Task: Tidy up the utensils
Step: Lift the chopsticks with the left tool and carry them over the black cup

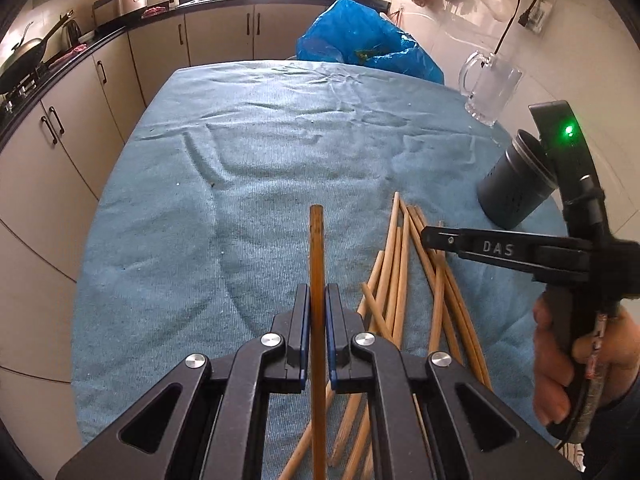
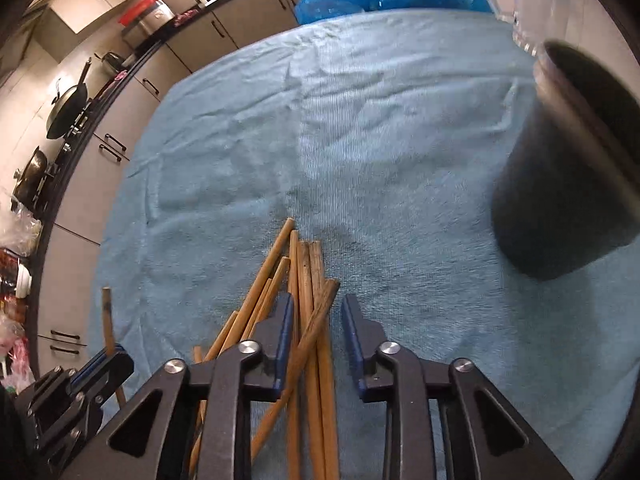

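Note:
My left gripper (image 1: 317,298) is shut on one wooden chopstick (image 1: 317,256), held above the blue cloth; it also shows in the right wrist view (image 2: 107,316) at the lower left. Several loose chopsticks (image 1: 404,280) lie in a pile on the cloth to its right. My right gripper (image 2: 316,304) is open and hovers over that pile (image 2: 308,280), its jaws on either side of a few sticks; in the left wrist view it (image 1: 436,236) comes in from the right. A dark cylindrical utensil holder (image 1: 516,184) stands at the right, and also shows in the right wrist view (image 2: 568,168).
A blue cloth (image 1: 280,160) covers the table. A clear glass mug (image 1: 490,88) stands behind the holder. A blue plastic bag (image 1: 360,40) sits at the far edge. Kitchen cabinets and a counter with woks (image 1: 28,56) run along the left.

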A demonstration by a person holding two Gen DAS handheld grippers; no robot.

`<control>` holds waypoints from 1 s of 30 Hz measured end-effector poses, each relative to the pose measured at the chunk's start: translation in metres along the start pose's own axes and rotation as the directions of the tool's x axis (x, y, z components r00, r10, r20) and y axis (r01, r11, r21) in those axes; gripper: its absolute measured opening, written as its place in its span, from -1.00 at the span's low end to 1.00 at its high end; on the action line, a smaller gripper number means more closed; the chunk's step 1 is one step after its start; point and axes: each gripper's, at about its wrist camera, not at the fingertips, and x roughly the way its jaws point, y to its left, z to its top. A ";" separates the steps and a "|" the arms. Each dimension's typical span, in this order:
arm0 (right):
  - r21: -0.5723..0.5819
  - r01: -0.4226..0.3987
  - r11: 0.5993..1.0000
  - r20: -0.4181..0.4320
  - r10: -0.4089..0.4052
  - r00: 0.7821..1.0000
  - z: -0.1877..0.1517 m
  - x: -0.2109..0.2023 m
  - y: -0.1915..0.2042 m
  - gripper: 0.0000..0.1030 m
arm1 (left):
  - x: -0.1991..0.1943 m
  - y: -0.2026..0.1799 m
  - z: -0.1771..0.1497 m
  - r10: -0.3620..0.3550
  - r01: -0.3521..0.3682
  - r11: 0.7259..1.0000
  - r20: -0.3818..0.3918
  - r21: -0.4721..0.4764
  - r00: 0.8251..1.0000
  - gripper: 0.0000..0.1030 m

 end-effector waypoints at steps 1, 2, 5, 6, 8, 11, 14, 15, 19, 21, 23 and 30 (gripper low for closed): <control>-0.005 0.012 1.000 0.017 -0.012 1.000 0.001 -0.002 0.001 -0.71 | 0.000 0.001 0.000 -0.003 0.003 1.000 0.002 -0.002 1.000 -0.87; -0.002 0.005 1.000 0.017 -0.005 1.000 0.001 -0.003 0.001 -0.72 | 0.000 0.001 0.001 -0.004 0.004 1.000 0.003 -0.004 1.000 -0.87; 0.008 -0.012 1.000 0.046 0.012 0.999 -0.001 -0.013 0.001 -0.73 | -0.004 0.001 0.001 -0.006 0.006 1.000 0.017 -0.005 1.000 -0.87; 0.001 -0.024 1.000 0.058 0.024 0.998 -0.001 -0.017 0.001 -0.74 | -0.008 0.000 0.001 -0.006 0.006 1.000 0.027 -0.004 1.000 -0.87; 0.002 -0.073 0.997 0.093 0.073 0.993 -0.002 -0.033 -0.001 -0.75 | -0.017 -0.001 0.002 -0.007 0.007 1.000 0.055 -0.007 0.998 -0.87; -0.037 -0.136 0.990 0.172 0.140 0.975 -0.008 -0.066 0.003 -0.77 | -0.036 -0.006 0.003 0.004 -0.003 1.000 0.108 -0.006 0.994 -0.87; -0.132 -0.138 0.982 0.303 0.172 0.937 -0.022 -0.110 0.015 -0.78 | -0.063 -0.013 0.003 0.014 -0.012 1.000 0.180 -0.009 0.984 -0.87; -0.163 -0.127 0.978 0.352 0.178 0.919 -0.028 -0.125 0.019 -0.79 | -0.070 -0.016 0.003 0.016 -0.014 1.000 0.201 -0.011 0.979 -0.87; -0.270 -0.078 0.960 0.518 0.213 0.828 -0.052 -0.177 0.032 -0.82 | -0.098 -0.023 0.002 0.036 -0.032 0.999 0.272 -0.021 0.962 -0.87; -0.289 -0.058 0.956 0.573 0.221 0.789 -0.063 -0.193 0.034 -0.84 | -0.111 -0.027 0.000 0.036 -0.029 0.999 0.301 -0.028 0.953 -0.87; -0.305 -0.043 0.951 0.624 0.233 0.746 -0.073 -0.210 0.034 -0.84 | -0.122 -0.030 -0.002 0.034 -0.025 0.999 0.327 -0.031 0.945 -0.87; -0.323 -0.042 0.945 0.681 0.264 0.683 -0.097 -0.238 0.034 -0.84 | -0.141 -0.042 -0.005 0.028 -0.021 1.000 0.362 -0.022 0.932 -0.87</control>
